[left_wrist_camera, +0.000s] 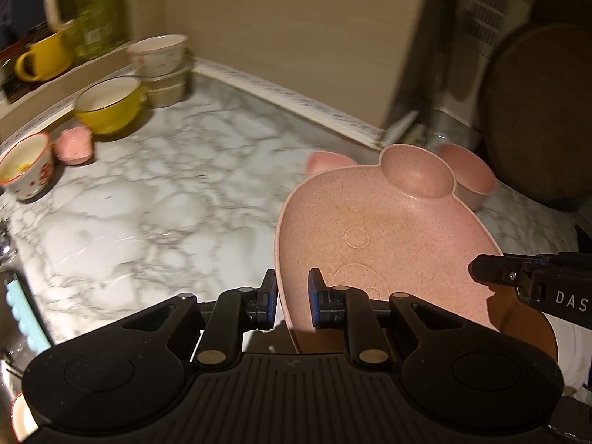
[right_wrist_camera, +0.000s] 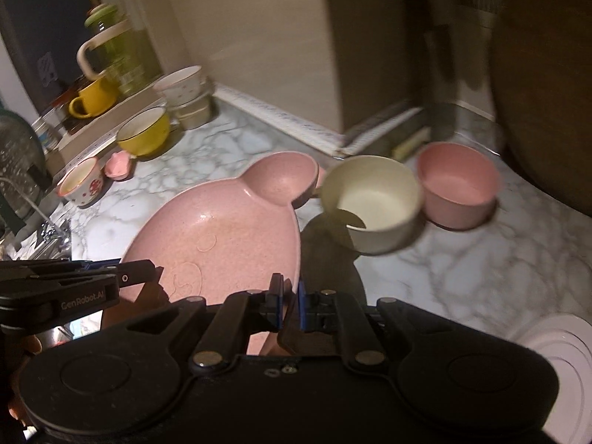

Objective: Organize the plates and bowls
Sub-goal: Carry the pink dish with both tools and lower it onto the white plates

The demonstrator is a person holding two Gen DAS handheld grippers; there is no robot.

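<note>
Pink plate (left_wrist_camera: 370,236) clamped at near rim by both left gripper (left_wrist_camera: 292,298) and right gripper (right_wrist_camera: 290,301); long axis running away from jaws toward pink bowl (right_wrist_camera: 457,188).

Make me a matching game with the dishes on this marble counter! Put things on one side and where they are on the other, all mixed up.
Things:
1. pink speckled pig-shaped plate
2. yellow round bowl with a dark rim
3. cream round bowl
4. yellow mug with a handle

Places:
A. up on the ledge beside the green jar
B. right beside the plain pink round bowl
C. clamped by both grippers, left gripper and right gripper
D. on the counter next to the stacked pale bowls

Pairs: 1-C, 2-D, 3-B, 4-A
</note>
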